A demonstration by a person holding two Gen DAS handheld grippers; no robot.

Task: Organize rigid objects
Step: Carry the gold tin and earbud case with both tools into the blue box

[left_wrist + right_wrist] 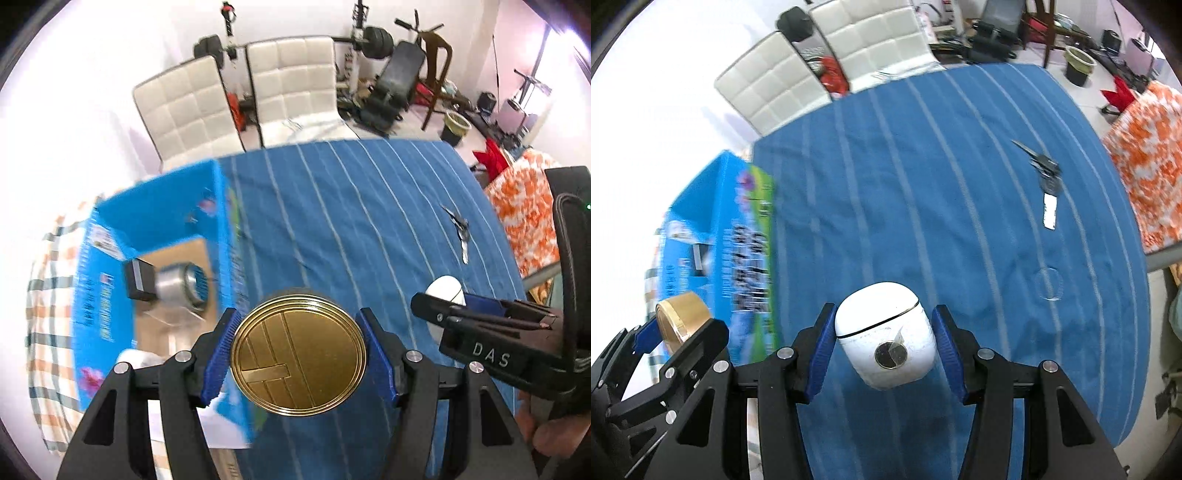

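Blue cardboard box (155, 221) stands open at the table's left edge, holding a tape roll (184, 286) and a black block (139, 278). Left gripper (299, 354) pinches a gold tin (298, 356) beside it; right gripper (884, 343) pinches a white case (884, 332) above the striped cloth (923, 166).

The right gripper (884, 347) clamps a white rounded plastic case (882, 332) between its blue pads — above a blue striped tablecloth (923, 166). Lower left, the left gripper (670, 332) grips a gold round tin (683, 317) beside an open blue cardboard box (713, 221).
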